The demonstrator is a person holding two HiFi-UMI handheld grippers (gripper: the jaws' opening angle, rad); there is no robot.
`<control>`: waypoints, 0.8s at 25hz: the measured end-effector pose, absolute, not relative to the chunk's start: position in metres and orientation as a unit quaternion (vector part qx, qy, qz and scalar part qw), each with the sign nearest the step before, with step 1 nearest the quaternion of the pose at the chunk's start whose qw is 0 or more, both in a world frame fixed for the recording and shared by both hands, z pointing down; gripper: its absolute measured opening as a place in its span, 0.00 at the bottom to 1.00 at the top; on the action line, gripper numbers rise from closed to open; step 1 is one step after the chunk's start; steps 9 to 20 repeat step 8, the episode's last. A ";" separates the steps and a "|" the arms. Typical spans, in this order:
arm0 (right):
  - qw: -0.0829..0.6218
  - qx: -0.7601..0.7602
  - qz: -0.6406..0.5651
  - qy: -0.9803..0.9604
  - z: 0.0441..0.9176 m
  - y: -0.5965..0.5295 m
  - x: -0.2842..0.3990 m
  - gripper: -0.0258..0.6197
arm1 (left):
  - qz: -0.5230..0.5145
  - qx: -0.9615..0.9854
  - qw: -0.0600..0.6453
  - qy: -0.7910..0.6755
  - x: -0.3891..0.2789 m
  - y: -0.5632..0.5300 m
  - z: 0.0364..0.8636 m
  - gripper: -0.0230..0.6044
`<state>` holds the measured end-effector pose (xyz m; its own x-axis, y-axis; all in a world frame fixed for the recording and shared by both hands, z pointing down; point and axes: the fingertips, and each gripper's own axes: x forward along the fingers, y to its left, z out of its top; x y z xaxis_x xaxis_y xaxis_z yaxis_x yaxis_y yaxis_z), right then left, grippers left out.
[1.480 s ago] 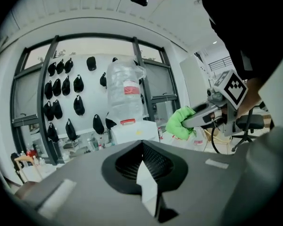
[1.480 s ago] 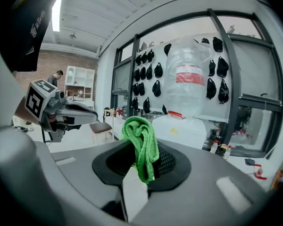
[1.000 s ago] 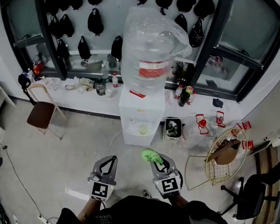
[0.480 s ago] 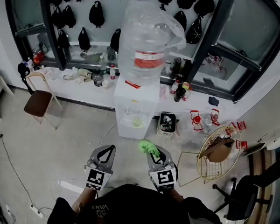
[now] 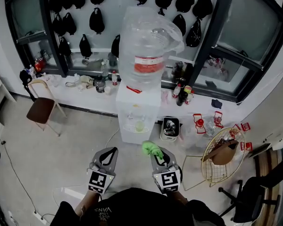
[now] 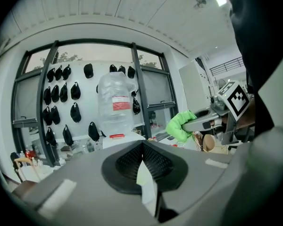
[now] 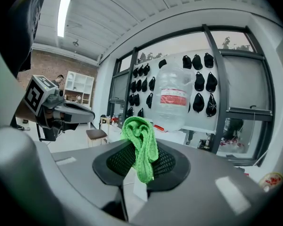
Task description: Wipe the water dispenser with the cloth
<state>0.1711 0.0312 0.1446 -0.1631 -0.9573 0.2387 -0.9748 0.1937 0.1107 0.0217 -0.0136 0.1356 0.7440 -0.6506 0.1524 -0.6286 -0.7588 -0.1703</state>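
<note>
The white water dispenser (image 5: 138, 112) stands against the window ledge with a large clear bottle (image 5: 148, 46) in a plastic bag on top; it also shows ahead as the dispenser (image 6: 114, 108) and the dispenser (image 7: 172, 105) in the gripper views. My right gripper (image 5: 156, 153) is shut on a green cloth (image 5: 151, 149), the cloth (image 7: 141, 147) bunched between its jaws. My left gripper (image 5: 108, 156) is shut with nothing in it, and hangs level with the right one, left of it. Both are a short way in front of the dispenser, apart from it.
A brown chair (image 5: 42, 108) stands at the left. Bottles and clutter line the ledge (image 5: 85, 84). A small bin (image 5: 170, 128) sits right of the dispenser, with red lanterns (image 5: 198, 123) and a gold wire basket (image 5: 221, 157) further right. Black bags hang on the wall (image 5: 96, 20).
The view has shifted slightly; the dispenser sits a little higher and closer to centre. Both grippers keep their pose, the right still holding the cloth.
</note>
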 end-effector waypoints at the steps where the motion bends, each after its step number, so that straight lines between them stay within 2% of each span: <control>1: 0.128 0.635 0.034 -0.761 0.144 0.031 0.171 0.18 | -0.101 -0.932 0.054 0.345 0.020 -0.014 0.135 0.04; 20: 0.127 0.631 0.033 -0.764 0.143 0.033 0.170 0.18 | -0.096 -0.928 0.055 0.355 0.018 -0.015 0.131 0.04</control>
